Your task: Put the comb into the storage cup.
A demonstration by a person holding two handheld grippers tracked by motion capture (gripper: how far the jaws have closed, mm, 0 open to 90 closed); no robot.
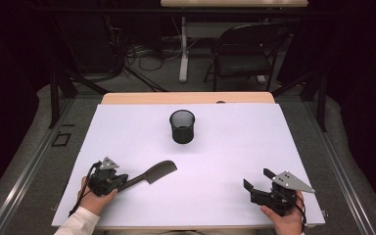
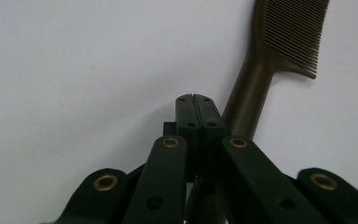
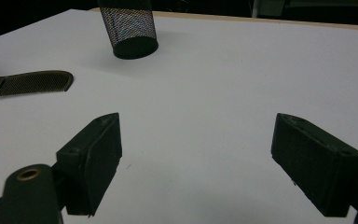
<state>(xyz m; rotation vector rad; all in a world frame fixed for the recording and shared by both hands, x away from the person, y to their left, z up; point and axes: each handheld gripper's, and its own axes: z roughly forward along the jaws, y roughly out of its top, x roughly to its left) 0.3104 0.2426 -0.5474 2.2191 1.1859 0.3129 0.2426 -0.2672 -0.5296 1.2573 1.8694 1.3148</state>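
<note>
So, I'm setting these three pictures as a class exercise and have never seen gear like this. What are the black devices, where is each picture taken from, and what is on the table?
A person sits at a table covered in white, holding a hand tool in each hand. Each tool is a gripper with two black jaws.

The high view looks down from above. The other two pictures come from small cameras riding on the grippers, looking along their jaws.

On the table stand a black mesh cup and a dark comb.

The left gripper is at the comb's handle. In its own view the jaws are pressed together and the handle runs beneath them, so I cannot tell whether the comb is truly gripped. The right gripper is open and holds nothing.
</note>
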